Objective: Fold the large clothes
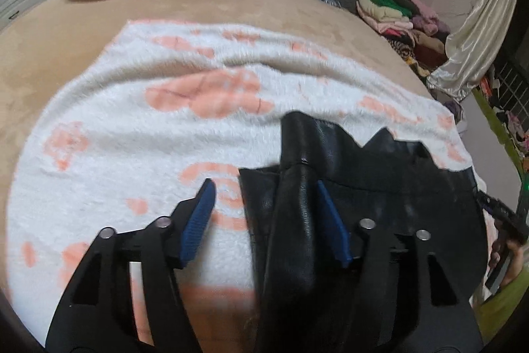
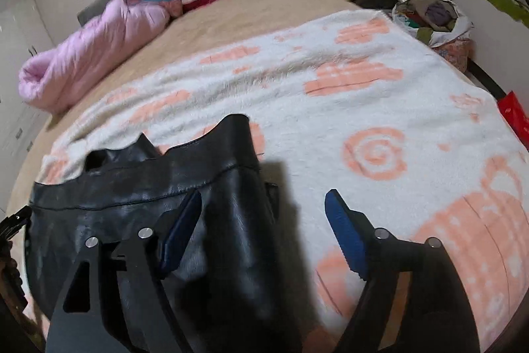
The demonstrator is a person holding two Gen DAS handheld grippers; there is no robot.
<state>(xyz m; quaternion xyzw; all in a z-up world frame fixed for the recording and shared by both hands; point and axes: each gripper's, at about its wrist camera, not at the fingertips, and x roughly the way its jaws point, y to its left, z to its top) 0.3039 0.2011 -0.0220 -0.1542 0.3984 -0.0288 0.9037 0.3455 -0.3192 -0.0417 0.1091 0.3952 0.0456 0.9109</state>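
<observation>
Both hand-held grippers, left (image 1: 264,207) and right (image 2: 264,217), released over black leather-like garment (image 2: 139,220) on bed's near blanket (image 2: 380,81); judged heavy, supple, slippery; best pinched at stitched hem corners.

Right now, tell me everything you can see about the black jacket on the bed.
The black jacket looks like glossy leather with stitched seams and soft creases. It lies on the white and peach blanket, bunched rather than flat, with a sleeve-like fold running along each outer side. The left gripper and right gripper both stand open: each has one blue pad over or against the leather and the other over the blanket, so neither pinches it. Whether the pads touch it is unclear. Its lower part is hidden behind the grippers.
</observation>
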